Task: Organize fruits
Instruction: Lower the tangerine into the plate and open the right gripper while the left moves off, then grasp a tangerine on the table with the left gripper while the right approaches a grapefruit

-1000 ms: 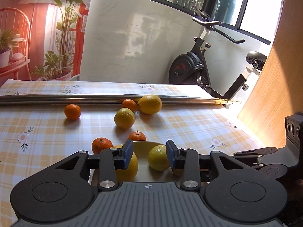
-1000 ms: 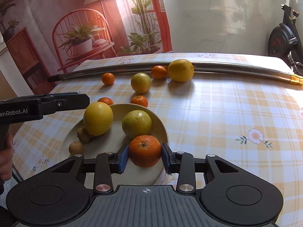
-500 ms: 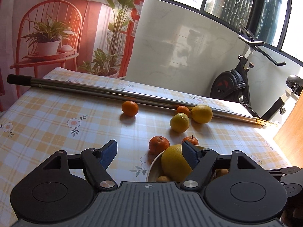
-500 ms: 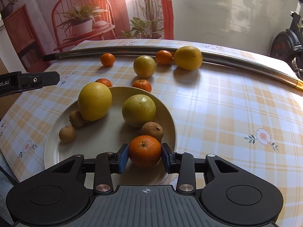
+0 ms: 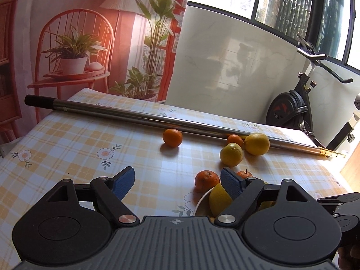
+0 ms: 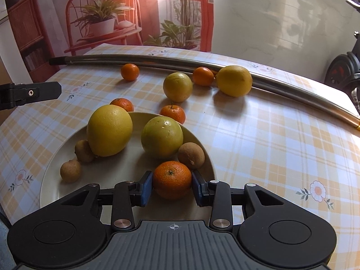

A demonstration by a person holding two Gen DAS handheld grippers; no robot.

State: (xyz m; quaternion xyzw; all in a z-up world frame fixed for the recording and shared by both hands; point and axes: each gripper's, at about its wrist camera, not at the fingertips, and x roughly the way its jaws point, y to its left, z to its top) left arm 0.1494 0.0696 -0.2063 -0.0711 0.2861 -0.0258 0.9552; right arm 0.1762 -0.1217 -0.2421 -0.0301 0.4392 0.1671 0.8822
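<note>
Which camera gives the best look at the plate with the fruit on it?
The right wrist view: the plate shows almost whole, holding two big yellow fruits, three small brown ones, and the mandarin held by the right gripper. The left wrist view catches only a sliver of its rim behind the open left gripper.

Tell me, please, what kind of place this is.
Probably a room in a home, perhaps an enclosed balcony. A table with a checked cloth holds a plate of fruit, an exercise bike stands by large windows, and a printed backdrop of a chair and plants hangs behind.
</note>
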